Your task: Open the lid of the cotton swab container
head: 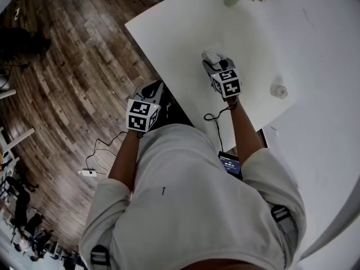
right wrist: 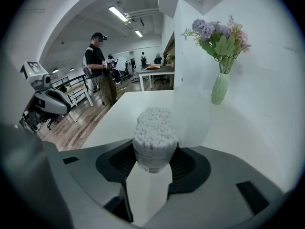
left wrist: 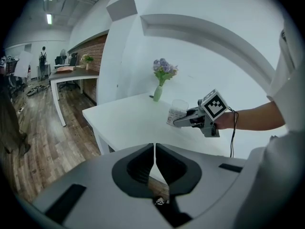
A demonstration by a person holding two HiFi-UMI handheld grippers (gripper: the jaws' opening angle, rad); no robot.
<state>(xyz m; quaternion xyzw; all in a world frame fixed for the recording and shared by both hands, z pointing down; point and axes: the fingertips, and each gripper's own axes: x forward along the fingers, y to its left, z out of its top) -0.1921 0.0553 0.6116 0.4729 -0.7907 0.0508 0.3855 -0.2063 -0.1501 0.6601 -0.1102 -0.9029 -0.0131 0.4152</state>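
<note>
The cotton swab container (right wrist: 153, 144) is a small clear tub packed with white swabs. My right gripper (right wrist: 153, 162) is shut on its lower body, one jaw on each side. Its clear lid (right wrist: 193, 116) stands raised at the tub's right side, so the swab heads lie bare. In the head view the container (head: 212, 54) sits over the white table (head: 169, 32), in front of my right gripper (head: 215, 64). My left gripper (left wrist: 155, 149) is shut with nothing in it. It hangs off the table's near-left edge, by the person's left side (head: 151, 92), pointing toward the container (left wrist: 177, 113).
A pale green vase of purple and pink flowers (right wrist: 219, 87) stands at the back of the table by the wall. A small round clear object (head: 278, 90) lies on the table right of my right gripper. A cable (head: 216, 120) trails from the right gripper. Wood floor (head: 67, 77) lies left.
</note>
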